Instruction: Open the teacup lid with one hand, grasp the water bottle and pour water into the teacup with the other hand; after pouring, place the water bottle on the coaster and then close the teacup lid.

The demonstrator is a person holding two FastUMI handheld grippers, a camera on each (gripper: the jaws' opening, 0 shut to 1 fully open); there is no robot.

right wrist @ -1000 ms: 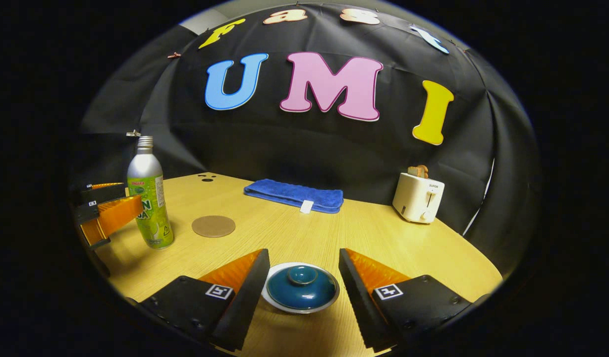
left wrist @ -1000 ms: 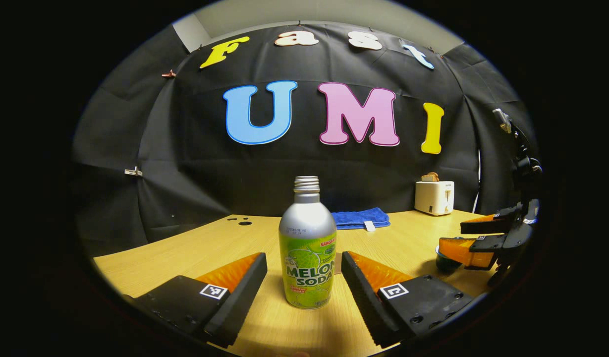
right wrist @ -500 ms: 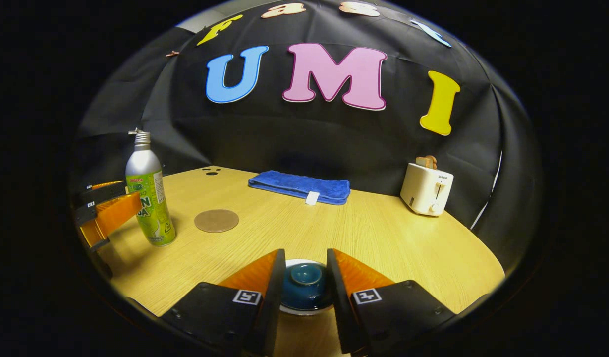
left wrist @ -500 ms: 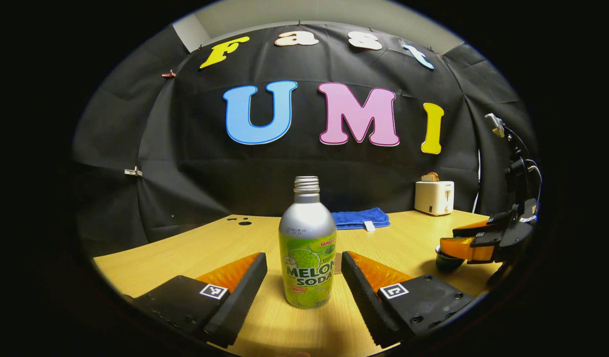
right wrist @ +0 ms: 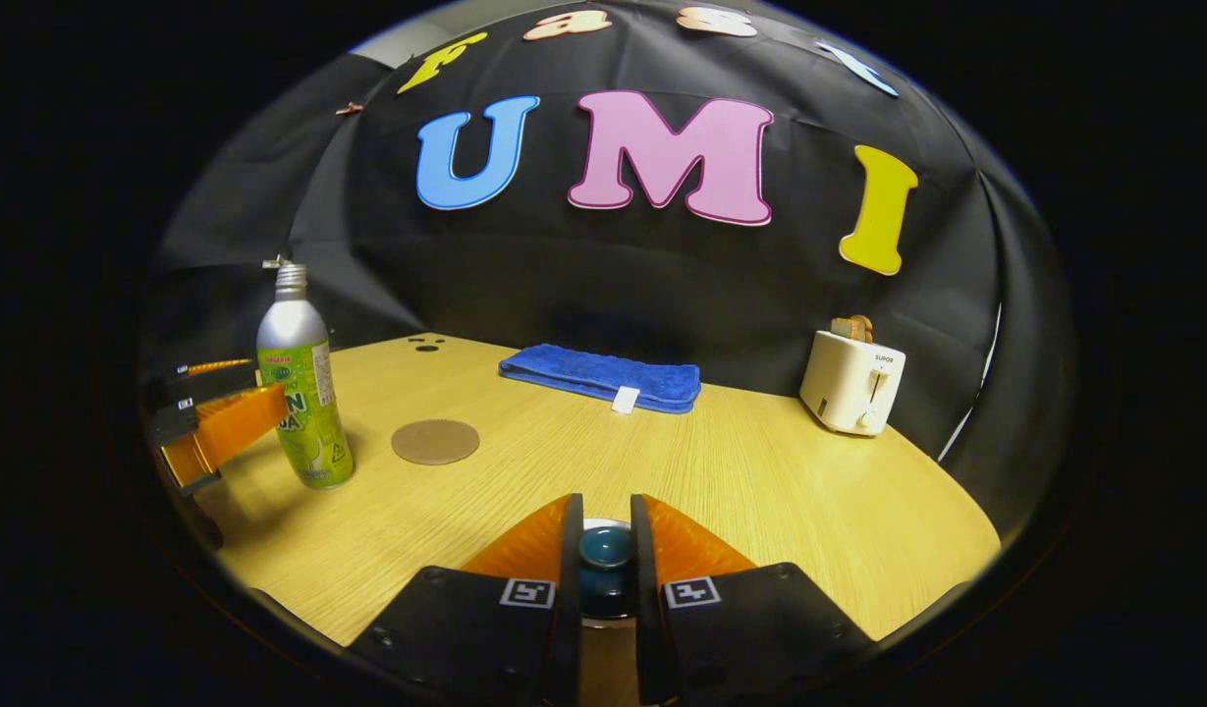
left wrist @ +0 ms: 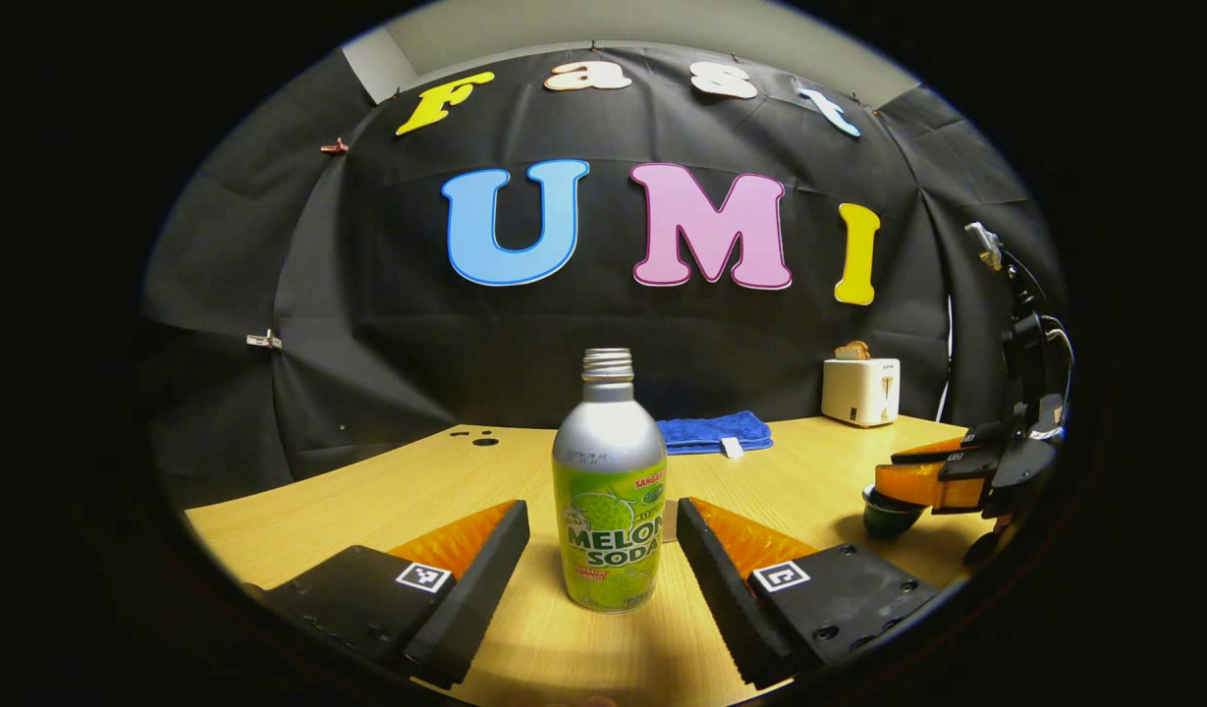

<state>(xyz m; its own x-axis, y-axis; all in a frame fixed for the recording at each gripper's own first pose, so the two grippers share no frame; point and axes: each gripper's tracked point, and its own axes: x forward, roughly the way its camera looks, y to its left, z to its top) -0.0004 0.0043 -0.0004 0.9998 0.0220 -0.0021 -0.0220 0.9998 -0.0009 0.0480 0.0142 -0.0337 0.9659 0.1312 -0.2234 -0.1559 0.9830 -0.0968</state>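
Observation:
A silver bottle with a green label [left wrist: 609, 491] stands upright and uncapped on the wooden table, between the spread fingers of my left gripper [left wrist: 603, 530], which is open and not touching it. In the right gripper view, the bottle [right wrist: 303, 388] stands at the left with the left gripper [right wrist: 210, 417] beside it. My right gripper [right wrist: 603, 535] is shut on the knob of the dark teal teacup lid [right wrist: 605, 546]. From the left gripper view, the right gripper [left wrist: 932, 471] sits over the dark teacup [left wrist: 888, 513] at far right. A round brown coaster [right wrist: 435, 441] lies right of the bottle.
A folded blue towel [right wrist: 603, 378] lies at the back of the table [right wrist: 760, 471]. A white toaster [right wrist: 851, 381] with bread in it stands at the back right. Small holes [right wrist: 426, 344] mark the table's far left corner.
My right gripper's fingers have closed in from wide open onto the lid's knob, and the view has tipped slightly upward. The left gripper and the bottle have not moved.

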